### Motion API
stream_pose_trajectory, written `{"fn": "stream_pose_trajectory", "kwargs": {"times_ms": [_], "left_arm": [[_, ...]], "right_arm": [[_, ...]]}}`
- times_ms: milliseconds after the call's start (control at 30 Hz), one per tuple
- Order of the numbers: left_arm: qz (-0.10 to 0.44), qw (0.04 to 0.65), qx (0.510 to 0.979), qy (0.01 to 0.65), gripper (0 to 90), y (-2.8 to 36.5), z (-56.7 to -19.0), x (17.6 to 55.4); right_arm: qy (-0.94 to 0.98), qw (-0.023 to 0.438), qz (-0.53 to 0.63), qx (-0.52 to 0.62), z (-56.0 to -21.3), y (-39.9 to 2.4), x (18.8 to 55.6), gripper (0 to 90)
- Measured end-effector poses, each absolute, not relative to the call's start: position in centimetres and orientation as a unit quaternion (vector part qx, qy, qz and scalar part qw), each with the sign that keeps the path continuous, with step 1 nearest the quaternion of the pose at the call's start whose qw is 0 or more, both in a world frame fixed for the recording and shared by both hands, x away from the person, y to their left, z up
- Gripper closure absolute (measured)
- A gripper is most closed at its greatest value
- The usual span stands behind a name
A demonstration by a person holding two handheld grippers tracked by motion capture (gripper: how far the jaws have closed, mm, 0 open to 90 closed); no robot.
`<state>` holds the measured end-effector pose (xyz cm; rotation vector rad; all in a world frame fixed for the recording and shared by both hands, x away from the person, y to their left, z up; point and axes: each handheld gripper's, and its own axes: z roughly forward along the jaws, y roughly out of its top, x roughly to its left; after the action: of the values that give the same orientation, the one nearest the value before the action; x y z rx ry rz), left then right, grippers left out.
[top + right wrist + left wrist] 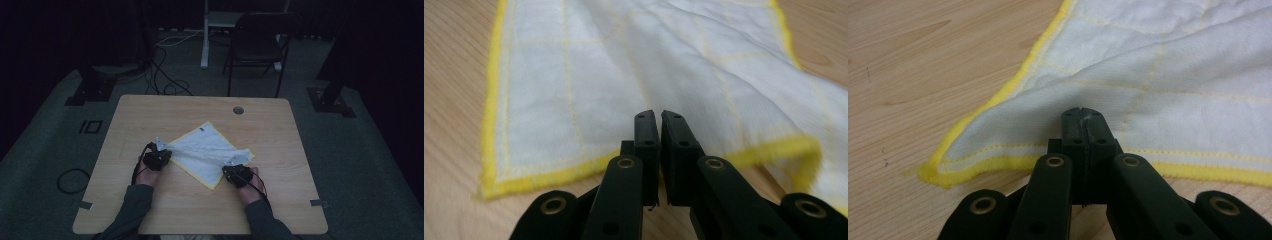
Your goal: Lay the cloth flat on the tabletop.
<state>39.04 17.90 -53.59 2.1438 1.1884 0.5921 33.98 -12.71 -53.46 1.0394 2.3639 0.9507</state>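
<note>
With my left gripper (1082,116) clamped on the near-left hem and my right gripper (660,117) pinching the near-right hem of the cloth (210,147) mid-table, I judge it light, limp and best held by its corners.

Both forearms reach forward, left gripper (159,159) and right gripper (237,173) with jaws closed

The cloth (1168,80) is cut off by the top and right edges of the left gripper view — its far corners are not seen. Whether fabric is pinched by the right gripper (660,116) cannot be told.
</note>
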Motion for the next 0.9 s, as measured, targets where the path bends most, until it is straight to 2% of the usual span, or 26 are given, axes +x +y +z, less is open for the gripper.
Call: {"fn": "stream_pose_trajectory", "kwargs": {"times_ms": [33, 300, 567, 700, 900], "left_arm": [[0.224, 0.305, 0.809, 0.449, 90.0, 17.9, -53.6, 39.0], [0.228, 0.304, 0.810, 0.447, 90.0, 17.8, -53.6, 38.3], [0.216, 0.307, 0.816, 0.439, 89.8, 17.6, -53.6, 37.2], [0.196, 0.330, 0.819, 0.425, 86.3, 17.4, -53.5, 36.7], [0.205, 0.351, 0.820, 0.403, 83.9, 16.3, -51.8, 37.3]], "right_arm": [[0.842, 0.195, 0.339, 0.372, -53.3, -13.1, 33.8, 90.0], [0.830, 0.204, 0.340, 0.392, -52.5, -15.4, 33.2, 89.0], [0.829, 0.203, 0.357, 0.380, -52.3, -13.5, 33.4, 76.8], [0.833, 0.204, 0.356, 0.372, -52.5, -12.2, 33.7, 75.6], [0.842, 0.197, 0.343, 0.368, -53.4, -11.0, 34.0, 75.3]]}}
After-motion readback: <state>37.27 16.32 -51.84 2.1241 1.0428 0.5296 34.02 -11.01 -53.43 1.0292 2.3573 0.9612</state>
